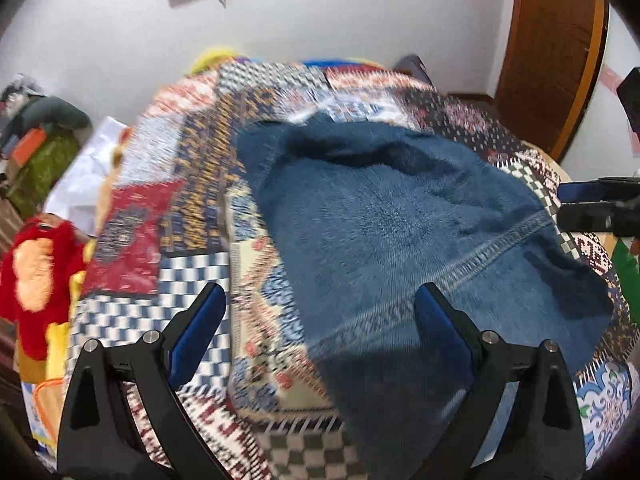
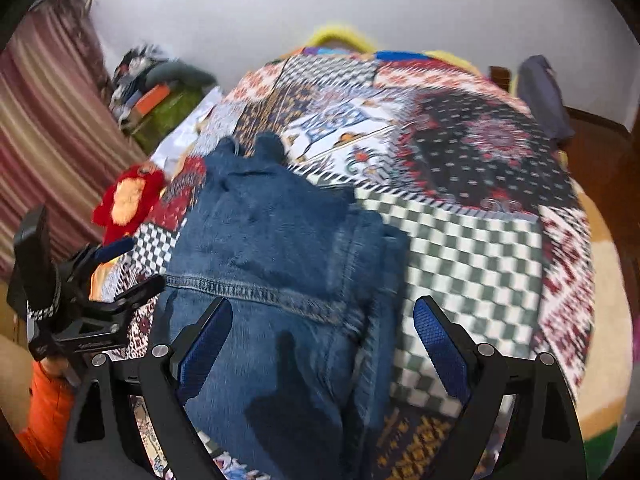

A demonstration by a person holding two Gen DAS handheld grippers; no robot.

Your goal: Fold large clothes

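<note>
Left wrist view: the left hand-held gripper [image 1: 320, 312] hangs above the bed with its blue-padded jaws spread wide and nothing between the pads. Below it the blue denim garment [image 1: 404, 224] lies folded on the patchwork bedspread [image 1: 188, 184], a stitched seam running across it just ahead of the right-side finger. The tip of the right hand-held gripper [image 1: 592, 204] shows at the right edge, beside the garment. A red and yellow plush toy [image 1: 36, 280] sits off the bed's left side, and a brown wooden door [image 1: 552, 52] stands at the upper right.

In the right wrist view, the right hand-held gripper [image 2: 322, 320] is likewise wide open and empty, poised over the garment's near part, with the green-and-white checked patch to its right. A person's orange sleeve [image 2: 44, 412] shows at the lower left. Both pictures are motion-blurred.
</note>
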